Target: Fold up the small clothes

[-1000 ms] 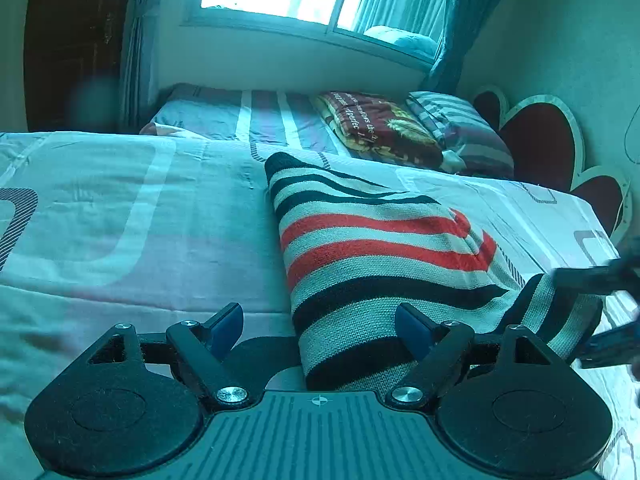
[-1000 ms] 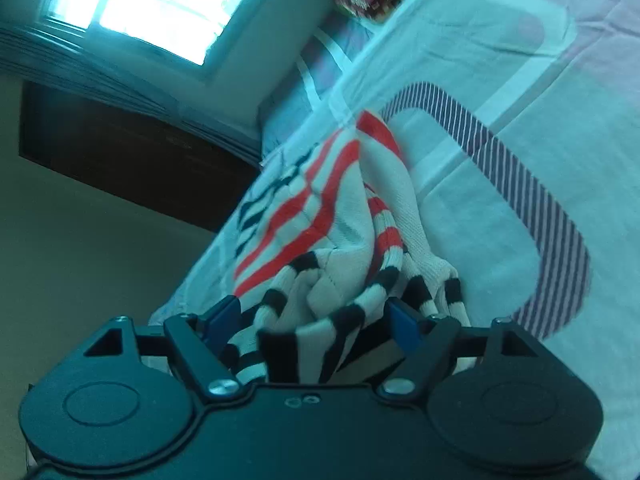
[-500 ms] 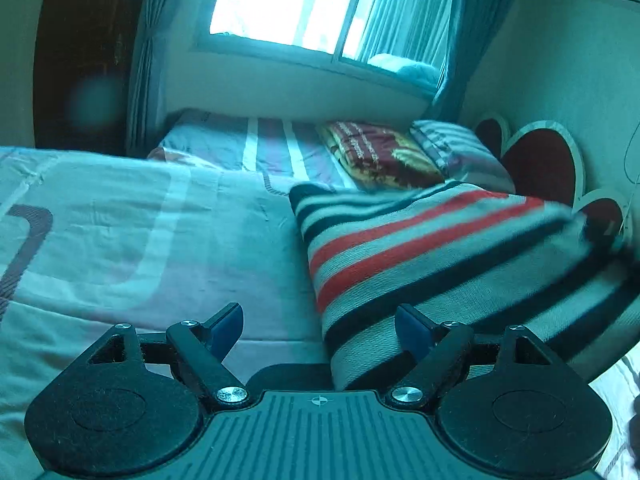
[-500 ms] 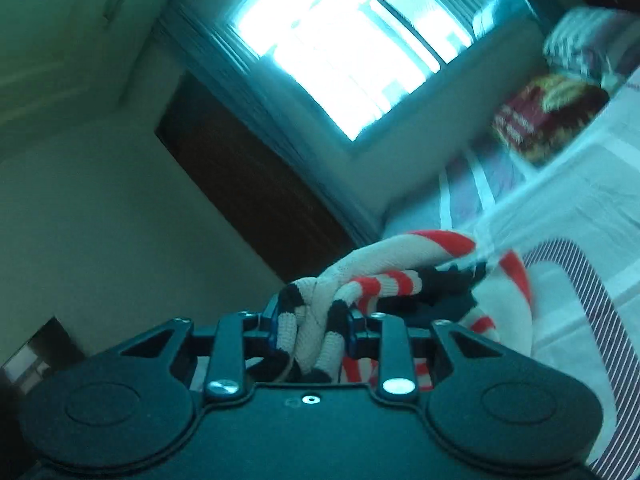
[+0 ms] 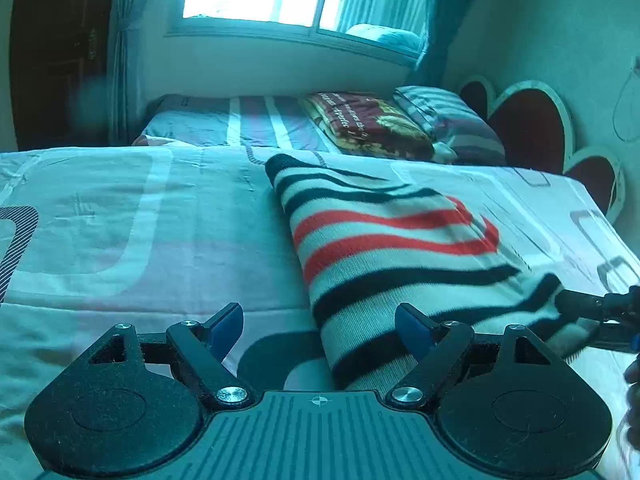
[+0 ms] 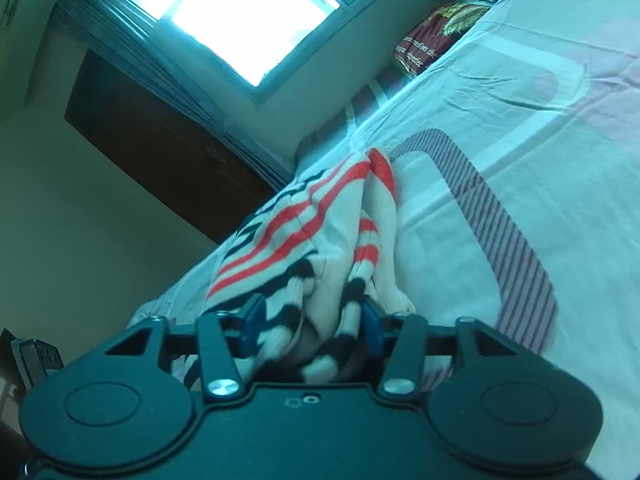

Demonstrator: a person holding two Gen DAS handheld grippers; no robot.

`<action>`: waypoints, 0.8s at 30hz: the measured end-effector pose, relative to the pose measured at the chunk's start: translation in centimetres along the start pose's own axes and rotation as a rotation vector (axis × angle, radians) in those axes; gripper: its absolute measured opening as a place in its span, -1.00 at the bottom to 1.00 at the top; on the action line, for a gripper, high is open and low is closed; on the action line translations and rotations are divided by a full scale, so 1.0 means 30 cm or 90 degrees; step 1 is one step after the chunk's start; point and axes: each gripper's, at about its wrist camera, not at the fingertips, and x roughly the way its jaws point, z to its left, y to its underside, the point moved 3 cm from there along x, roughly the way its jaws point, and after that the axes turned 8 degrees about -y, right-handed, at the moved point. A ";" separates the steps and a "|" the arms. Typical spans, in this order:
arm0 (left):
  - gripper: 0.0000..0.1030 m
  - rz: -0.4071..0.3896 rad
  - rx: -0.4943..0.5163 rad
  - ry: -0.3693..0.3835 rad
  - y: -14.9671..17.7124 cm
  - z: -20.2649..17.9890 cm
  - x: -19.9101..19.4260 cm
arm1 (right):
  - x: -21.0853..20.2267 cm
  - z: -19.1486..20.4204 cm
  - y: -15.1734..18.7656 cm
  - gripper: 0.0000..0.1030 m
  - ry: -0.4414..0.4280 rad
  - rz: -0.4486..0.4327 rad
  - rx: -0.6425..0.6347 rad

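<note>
Lying on the patterned bed sheet [image 5: 152,240], the striped knit garment [image 5: 392,248] runs its long axis away from the camera toward the far beds, near end at the front edge of the sheet. Left gripper [image 5: 319,326]: jaws wide apart, nothing held; only the garment's near left edge passes in front of its right-hand pad, the left-hand pad over bare sheet. Right gripper [image 6: 310,326]: jaws opening, bunched striped cloth between the blue pads; whether they press on it, cannot tell. In the left wrist view its dark fingers [image 5: 588,304] sit at the garment's near right corner. Judgement: the right hand is nearer; the left must shift right to take the near left corner.
</note>
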 end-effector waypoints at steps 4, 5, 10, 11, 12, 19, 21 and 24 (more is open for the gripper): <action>0.61 0.003 -0.008 0.001 0.013 0.003 -0.011 | 0.008 0.024 0.001 -0.30 0.079 0.012 -0.019; 0.60 0.003 -0.007 -0.001 0.015 0.001 -0.016 | 0.007 0.025 0.010 -0.31 0.104 0.015 -0.026; 0.60 0.005 0.059 -0.022 0.044 -0.025 -0.036 | -0.034 0.048 0.060 -0.69 0.128 -0.019 -0.066; 0.60 0.006 0.082 -0.027 0.058 -0.029 -0.037 | -0.048 0.072 0.064 -0.69 0.129 -0.039 -0.105; 0.61 0.012 0.096 -0.029 0.070 -0.031 -0.033 | -0.018 0.037 0.061 -0.70 0.161 -0.022 -0.107; 0.60 -0.041 0.064 -0.008 0.003 0.004 -0.080 | -0.126 0.009 -0.040 -0.13 0.089 -0.071 -0.064; 0.60 -0.029 0.041 -0.001 -0.049 0.005 -0.040 | -0.098 0.003 -0.104 -0.17 0.081 -0.064 -0.058; 0.60 -0.009 0.032 -0.001 -0.102 -0.012 0.042 | -0.004 0.005 -0.175 -0.20 0.069 -0.045 -0.079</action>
